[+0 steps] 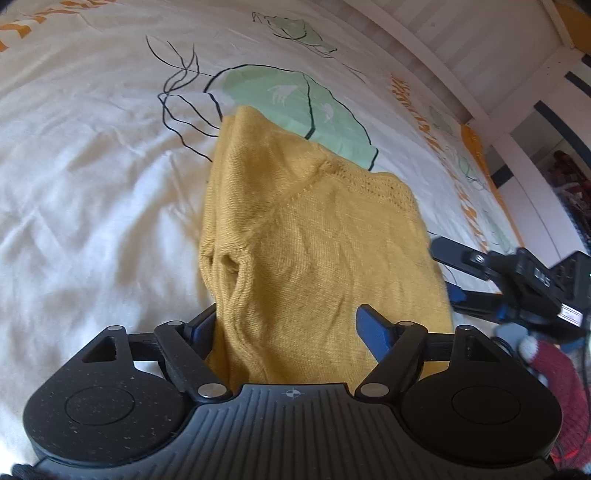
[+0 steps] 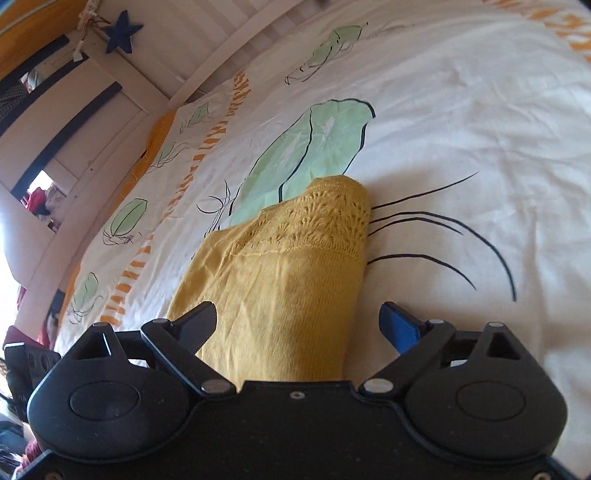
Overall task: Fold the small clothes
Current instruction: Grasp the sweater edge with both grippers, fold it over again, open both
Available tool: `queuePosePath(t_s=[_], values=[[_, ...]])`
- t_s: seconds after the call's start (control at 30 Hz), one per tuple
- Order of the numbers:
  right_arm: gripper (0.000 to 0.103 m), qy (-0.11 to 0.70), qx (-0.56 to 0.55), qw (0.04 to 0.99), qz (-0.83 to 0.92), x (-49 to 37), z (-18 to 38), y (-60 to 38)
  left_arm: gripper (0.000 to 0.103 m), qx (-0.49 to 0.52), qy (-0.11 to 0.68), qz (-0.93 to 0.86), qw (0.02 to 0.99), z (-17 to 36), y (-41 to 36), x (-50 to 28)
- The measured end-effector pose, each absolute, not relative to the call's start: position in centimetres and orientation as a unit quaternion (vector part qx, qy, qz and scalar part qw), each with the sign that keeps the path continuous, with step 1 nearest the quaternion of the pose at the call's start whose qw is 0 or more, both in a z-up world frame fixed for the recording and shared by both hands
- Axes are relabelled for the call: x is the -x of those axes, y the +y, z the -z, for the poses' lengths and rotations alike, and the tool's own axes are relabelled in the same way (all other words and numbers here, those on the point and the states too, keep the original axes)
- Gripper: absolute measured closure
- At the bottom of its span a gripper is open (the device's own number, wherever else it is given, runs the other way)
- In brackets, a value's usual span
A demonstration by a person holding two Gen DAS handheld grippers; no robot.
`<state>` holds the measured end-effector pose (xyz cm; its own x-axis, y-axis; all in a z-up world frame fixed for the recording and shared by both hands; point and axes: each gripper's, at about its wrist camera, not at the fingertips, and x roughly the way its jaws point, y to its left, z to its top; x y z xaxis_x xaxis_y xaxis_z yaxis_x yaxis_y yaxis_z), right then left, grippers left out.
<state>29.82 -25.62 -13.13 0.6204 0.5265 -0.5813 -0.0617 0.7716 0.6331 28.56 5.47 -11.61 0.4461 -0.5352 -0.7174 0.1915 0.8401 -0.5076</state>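
Note:
A mustard-yellow knitted garment (image 1: 314, 236) lies folded on the white bedspread (image 1: 92, 192). It also shows in the right wrist view (image 2: 288, 280), with a lace-knit band at its far end. My left gripper (image 1: 288, 325) is open, its fingers on either side of the garment's near edge. My right gripper (image 2: 299, 321) is open too, with the garment's near end between its fingers. The right gripper also shows in the left wrist view (image 1: 450, 269), at the garment's right edge.
The bedspread (image 2: 461, 129) has green leaf prints and orange stripes. A white slatted bed frame (image 1: 480, 55) runs along the far side. Red knitwear (image 1: 554, 376) lies at the lower right of the left wrist view. A blue star (image 2: 122, 33) hangs on the frame.

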Motion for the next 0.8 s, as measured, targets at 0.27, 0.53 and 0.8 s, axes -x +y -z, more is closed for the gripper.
queuePosePath(t_s=[0.27,0.53,0.8], values=[[0.001,0.39,-0.349,0.825,-0.213,-32.7,14.7,-25.4,0.025,0.24,0.487,0.238,0.805,12.3,5.9,-29.5],[0.061,0.42,-0.331,0.825,-0.183,-33.2,15.0,-25.4,0.086,0.287,0.516,0.278,0.758,13.3,5.7,-29.3],[0.063,0.446,-0.329,0.817,-0.157,-28.9,11.9,-26.2,0.086,0.302,0.527,0.313,0.731,11.3,5.5,-25.0]])
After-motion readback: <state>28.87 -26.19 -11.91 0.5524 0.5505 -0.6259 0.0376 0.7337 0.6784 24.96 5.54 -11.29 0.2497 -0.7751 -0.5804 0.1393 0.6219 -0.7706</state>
